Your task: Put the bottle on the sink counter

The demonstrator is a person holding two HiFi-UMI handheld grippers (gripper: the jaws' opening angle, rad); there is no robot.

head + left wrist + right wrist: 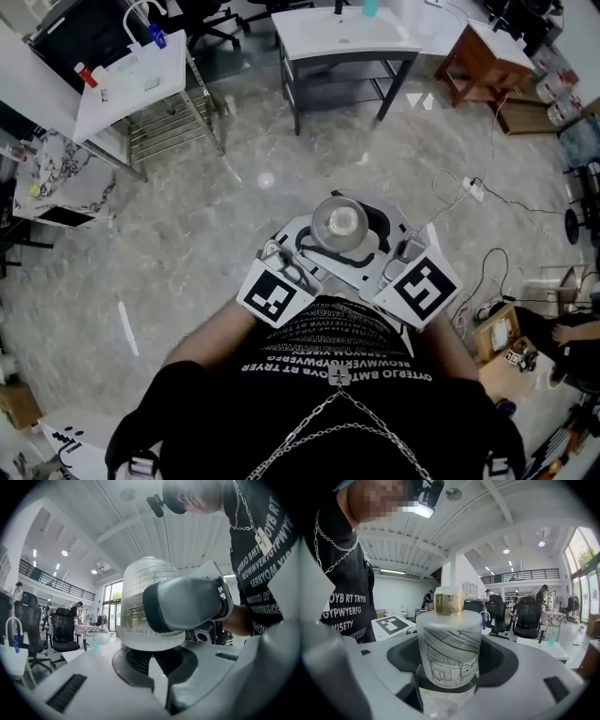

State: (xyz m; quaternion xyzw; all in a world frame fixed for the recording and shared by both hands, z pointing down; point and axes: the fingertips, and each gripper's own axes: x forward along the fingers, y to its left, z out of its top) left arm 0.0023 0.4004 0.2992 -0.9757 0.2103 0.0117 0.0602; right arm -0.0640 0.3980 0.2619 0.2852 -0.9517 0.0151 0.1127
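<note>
The frosted glass bottle (337, 223) with line drawings and a gold cap stands upright (447, 653) in my right gripper (449, 672), which is shut on its lower body. I hold both grippers close to my chest, high above the floor. In the left gripper view the bottle (138, 602) fills the middle, with a grey right-gripper finger (187, 602) wrapped across it. My left gripper (159, 667) sits just under the bottle, its jaws drawn together to a thin slit and holding nothing. A white sink counter (319, 37) stands far ahead at the top of the head view.
A second white table with a faucet (131, 80) and a wire rack stands at upper left. A wooden table (483, 56) is at upper right. Cables and a power strip (473, 187) lie on the marble floor to the right. Office chairs (63, 630) stand in the hall.
</note>
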